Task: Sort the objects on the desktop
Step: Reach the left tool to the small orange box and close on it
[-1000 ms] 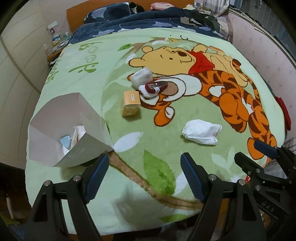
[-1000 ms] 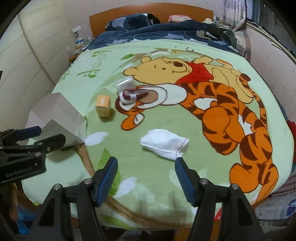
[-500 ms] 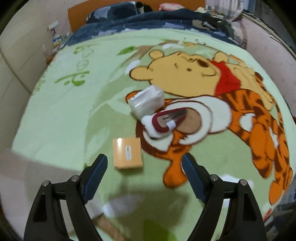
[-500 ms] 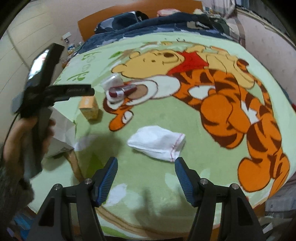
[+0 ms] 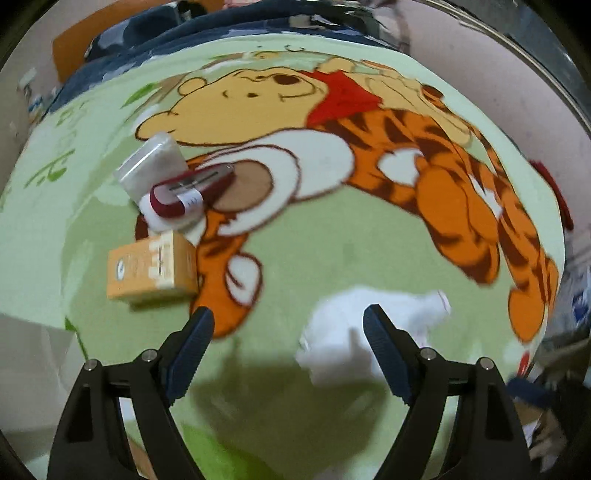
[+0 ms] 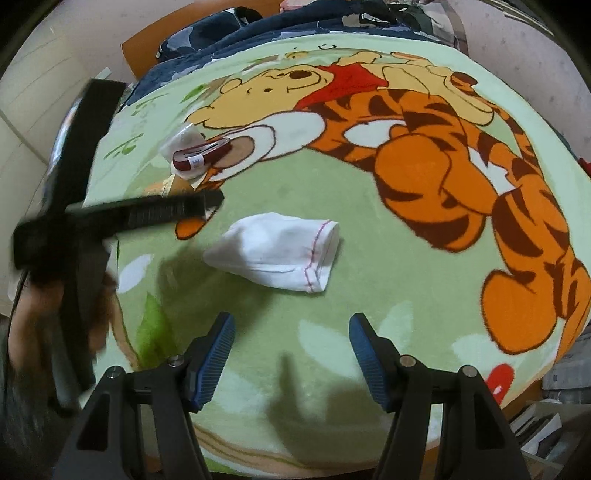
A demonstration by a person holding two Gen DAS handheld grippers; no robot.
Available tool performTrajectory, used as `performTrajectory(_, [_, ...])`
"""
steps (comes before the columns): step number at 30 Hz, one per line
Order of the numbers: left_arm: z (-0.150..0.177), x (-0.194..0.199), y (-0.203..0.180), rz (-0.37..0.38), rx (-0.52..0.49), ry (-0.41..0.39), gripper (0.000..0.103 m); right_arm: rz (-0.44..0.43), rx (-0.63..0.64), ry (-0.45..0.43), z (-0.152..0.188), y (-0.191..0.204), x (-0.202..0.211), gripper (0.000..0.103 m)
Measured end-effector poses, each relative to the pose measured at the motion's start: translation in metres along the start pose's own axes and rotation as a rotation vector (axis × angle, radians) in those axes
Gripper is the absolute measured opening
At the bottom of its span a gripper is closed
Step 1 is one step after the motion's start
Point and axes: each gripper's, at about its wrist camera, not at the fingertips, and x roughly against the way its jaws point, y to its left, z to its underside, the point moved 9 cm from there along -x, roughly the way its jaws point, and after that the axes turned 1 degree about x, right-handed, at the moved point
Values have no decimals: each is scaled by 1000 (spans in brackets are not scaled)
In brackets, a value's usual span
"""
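Note:
On the green cartoon blanket (image 5: 332,251) lie an orange box (image 5: 151,269), a red hair clip on a white card (image 5: 184,192), a clear plastic case (image 5: 151,166) and a white cloth pouch (image 6: 280,251). My left gripper (image 5: 288,325) is open and empty above the blanket, with the orange box ahead on its left and the blurred pouch (image 5: 369,332) by its right finger. In the right wrist view the left gripper (image 6: 210,201) reaches in from the left, half hiding the orange box (image 6: 166,186). My right gripper (image 6: 291,328) is open and empty, just short of the pouch.
A grey-white paper bag (image 5: 29,350) sits at the blanket's left edge. A hand (image 6: 33,325) holds the left gripper. Dark blue bedding (image 6: 258,33) and a wooden headboard (image 6: 140,55) lie at the far end. Boxes and clutter (image 6: 546,424) sit beyond the right edge.
My left gripper swung right and down from over the paper bag to beside the orange box and the pouch. My right gripper came lower and closer to the pouch.

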Motion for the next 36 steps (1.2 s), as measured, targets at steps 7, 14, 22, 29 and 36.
performTrajectory(7, [10, -11, 75, -189, 178, 28, 84, -18, 18, 8, 5, 10, -3, 66])
performTrajectory(14, [-22, -53, 113, -188, 205, 4, 84, -10, 25, 31, 16, 8, -7, 66])
performTrajectory(22, [-19, -49, 65, -17, 212, -7, 87, 7, -9, 52, 25, -10, -11, 66])
performTrajectory(29, [24, -25, -30, 171, 181, 80, 87, -2, -20, 60, 28, -11, -10, 66])
performTrajectory(36, [-1, -27, 75, -158, 182, 10, 88, -17, -19, 53, 25, -10, -13, 66])
